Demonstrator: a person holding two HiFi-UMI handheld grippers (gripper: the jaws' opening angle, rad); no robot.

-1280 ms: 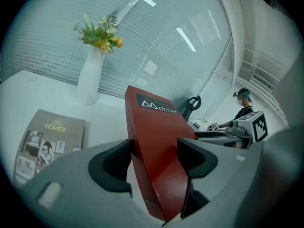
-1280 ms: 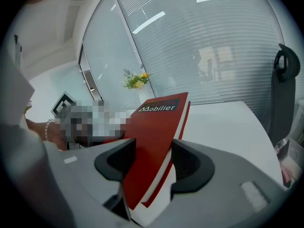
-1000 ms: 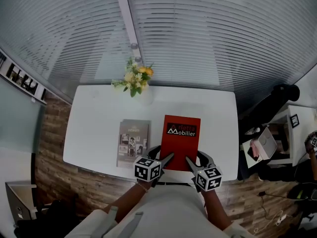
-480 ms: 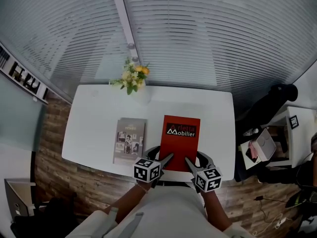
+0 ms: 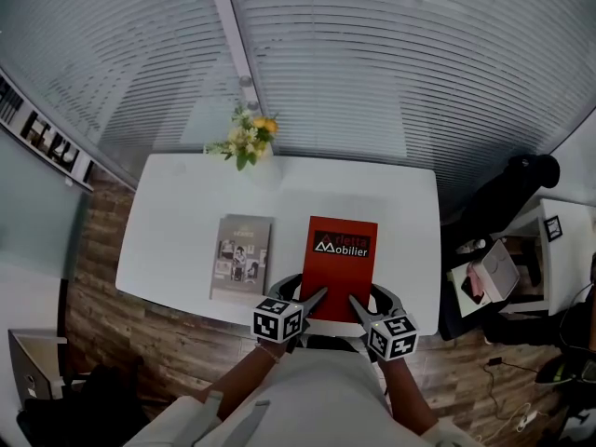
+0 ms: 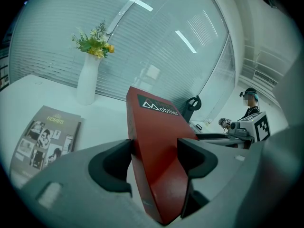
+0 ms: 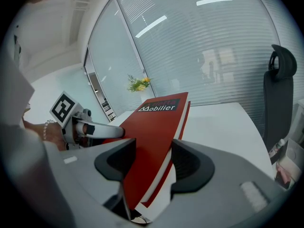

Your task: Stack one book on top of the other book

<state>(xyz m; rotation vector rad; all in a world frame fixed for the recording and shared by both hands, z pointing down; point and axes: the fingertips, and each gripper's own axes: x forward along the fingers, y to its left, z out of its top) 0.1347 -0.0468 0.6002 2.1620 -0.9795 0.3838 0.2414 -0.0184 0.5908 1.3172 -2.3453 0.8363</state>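
Table (image 5: 168, 250): white, smooth, matt top with rounded corners. It carries everything here.

Red book (image 5: 341, 264): a hardback with a stiff, glossy red cover, a dark title band near its far end and a pale page block along its right edge. It is at the near right of the table, cover up and spine running near to far. Both tools have it by the near end, one at each corner. Judgement: the two-point hold is there to keep a wide, flat board from twisting or drooping as it is carried. The near end looks raised. I cannot tell whether the far end is clear of the top.

Grey book (image 5: 241, 257): a thin, soft-looking volume with a photo-collage cover. It lies flat just left of the red one and apart from it. Judgement: this is the base of the stack. It is untouched, so the stacking step is not yet done and the carry must go leftward.

Left gripper (image 6: 154, 151): dark, rounded jaws pinch the red book's near left corner, one pad on each face.

Right gripper (image 7: 152, 158): jaws clamp the near right corner the same way, over the cover and page edge.

Vase (image 5: 246, 138): a slim white vase with yellow and green flowers. It stands at the far edge, well clear of the path.
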